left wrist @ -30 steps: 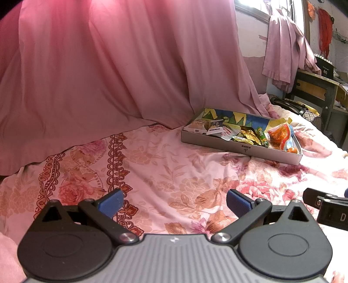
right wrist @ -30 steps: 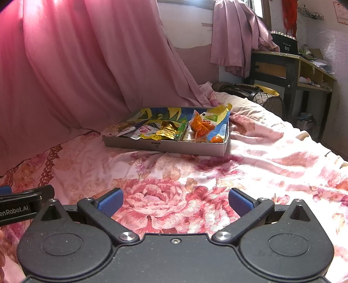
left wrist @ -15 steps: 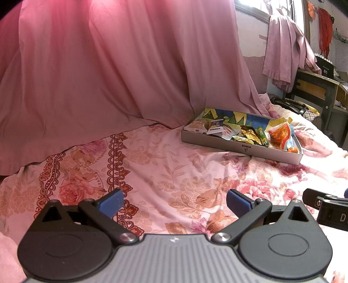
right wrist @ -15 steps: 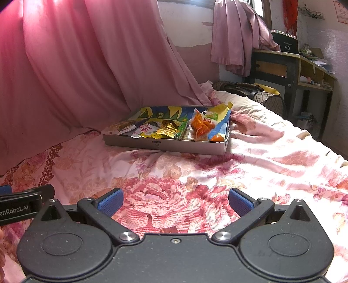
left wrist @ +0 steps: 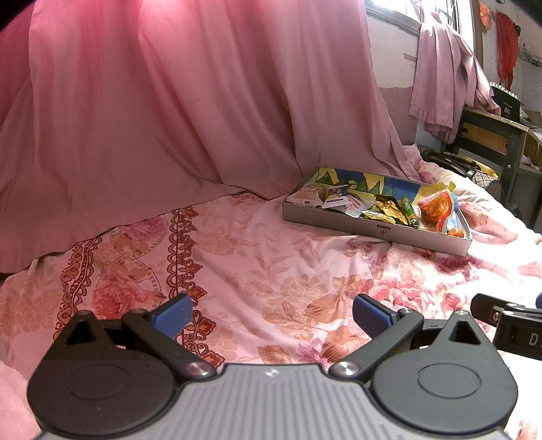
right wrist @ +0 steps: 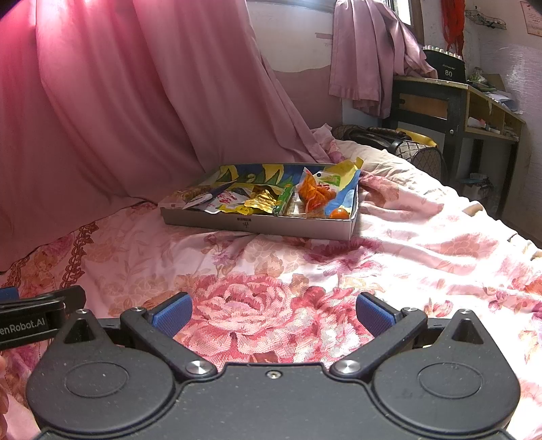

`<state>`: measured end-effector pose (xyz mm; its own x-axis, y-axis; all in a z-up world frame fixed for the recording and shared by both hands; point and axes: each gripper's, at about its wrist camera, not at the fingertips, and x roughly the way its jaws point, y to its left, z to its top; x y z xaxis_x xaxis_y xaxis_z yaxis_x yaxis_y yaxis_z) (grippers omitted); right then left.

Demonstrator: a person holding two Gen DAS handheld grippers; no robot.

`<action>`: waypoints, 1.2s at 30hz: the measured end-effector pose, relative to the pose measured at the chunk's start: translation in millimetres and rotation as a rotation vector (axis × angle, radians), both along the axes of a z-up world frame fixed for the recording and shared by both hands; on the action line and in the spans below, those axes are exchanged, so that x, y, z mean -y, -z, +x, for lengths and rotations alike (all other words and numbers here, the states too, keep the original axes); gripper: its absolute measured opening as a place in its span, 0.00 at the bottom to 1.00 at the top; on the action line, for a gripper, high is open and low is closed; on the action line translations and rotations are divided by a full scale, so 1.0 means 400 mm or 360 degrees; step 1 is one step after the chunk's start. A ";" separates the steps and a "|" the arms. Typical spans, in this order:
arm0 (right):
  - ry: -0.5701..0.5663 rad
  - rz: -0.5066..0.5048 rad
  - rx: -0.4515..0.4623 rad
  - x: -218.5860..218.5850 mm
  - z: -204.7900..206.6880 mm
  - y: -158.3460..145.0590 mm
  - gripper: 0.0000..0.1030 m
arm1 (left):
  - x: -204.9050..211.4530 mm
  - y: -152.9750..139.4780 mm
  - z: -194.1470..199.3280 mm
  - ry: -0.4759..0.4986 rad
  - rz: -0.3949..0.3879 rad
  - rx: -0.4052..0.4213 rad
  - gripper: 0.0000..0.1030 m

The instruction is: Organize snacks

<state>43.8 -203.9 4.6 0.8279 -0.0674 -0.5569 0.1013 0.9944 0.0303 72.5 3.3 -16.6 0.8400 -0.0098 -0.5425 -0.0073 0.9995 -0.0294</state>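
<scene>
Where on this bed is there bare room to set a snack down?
The floral bedspread is free between the snack box and both open grippers, and left toward the pink curtain. Inside the box, wrappers crowd together.

Room: bed (right wrist: 389,257) with floral cover; pink curtain (left wrist: 169,111) behind; dark wooden desk (right wrist: 440,98); daylit window (left wrist: 399,6).

From my right claw's camera, at nine o'clock, my left gripper (right wrist: 40,314) carries white lettering, cut by the frame edge, reading "enRobot.AI". At one o'clock, a dark device (right wrist: 444,66) on the desk (right wrist: 437,84) shows "80". The mark on the snack box (right wrist: 257,225) front wall is illegible
</scene>
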 end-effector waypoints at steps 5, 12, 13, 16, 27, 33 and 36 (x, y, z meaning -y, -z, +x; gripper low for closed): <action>0.0000 0.0001 -0.0002 -0.002 -0.001 0.002 0.99 | 0.000 0.000 0.000 0.0000 0.0000 -0.0002 1.00; -0.0002 0.0001 -0.0004 -0.003 -0.002 0.004 0.99 | 0.000 -0.001 0.000 0.0001 -0.0001 -0.0004 1.00; -0.0001 0.0001 -0.0005 -0.003 -0.001 0.004 0.99 | 0.000 -0.001 0.000 0.0001 -0.0001 -0.0004 1.00; -0.0001 0.0002 -0.0006 -0.004 -0.003 0.006 0.99 | 0.001 -0.003 0.000 0.0001 -0.0001 -0.0004 1.00; -0.0001 0.0001 -0.0007 -0.004 -0.002 0.006 0.99 | -0.011 -0.002 -0.008 0.0004 -0.0006 0.0007 1.00; -0.0002 0.0001 -0.0007 -0.004 -0.002 0.006 0.99 | -0.002 -0.006 -0.005 0.0014 0.0008 -0.0008 1.00; -0.0002 0.0002 -0.0009 -0.004 -0.002 0.006 0.99 | -0.002 -0.006 -0.004 0.0019 0.0010 -0.0011 1.00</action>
